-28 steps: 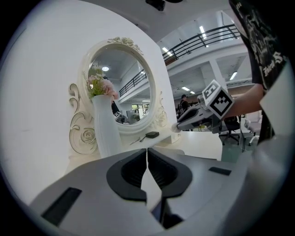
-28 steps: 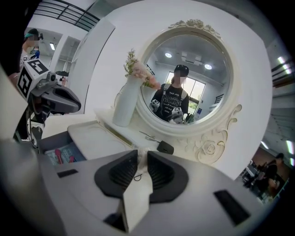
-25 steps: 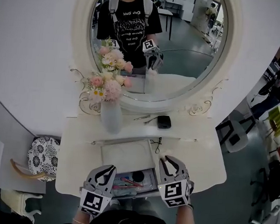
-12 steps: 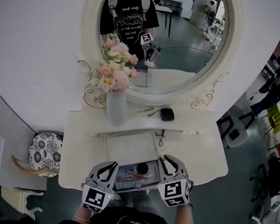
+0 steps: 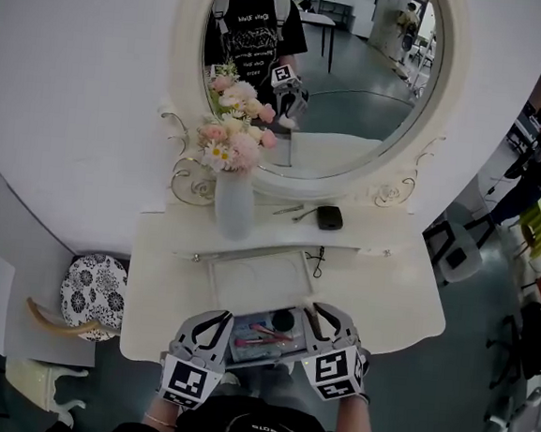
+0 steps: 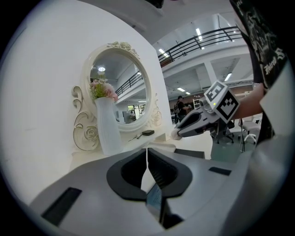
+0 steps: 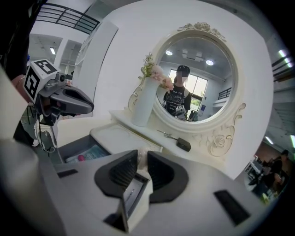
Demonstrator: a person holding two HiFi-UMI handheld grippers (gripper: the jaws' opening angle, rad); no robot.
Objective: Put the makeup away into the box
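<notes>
An open drawer at the front of the white vanity holds pink and teal makeup items and a dark round compact. My right gripper hangs at the drawer's right corner, shut on a small whitish item that shows between its jaws. The same gripper's tip appears in the left gripper view with the white item. My left gripper is beside the drawer's left edge, shut, its tips touching and nothing between them. A black compact and thin metal tools lie on the shelf under the mirror.
A white vase of pink flowers stands on the shelf at the left of the oval mirror. A shallow white tray lies behind the drawer, with a small dark clip beside it. A patterned stool sits at the left.
The right gripper has come in from the drawer's right side to its right corner, still holding the white item. The left gripper has shifted slightly. The head view has swung, moving the vanity rightward.
</notes>
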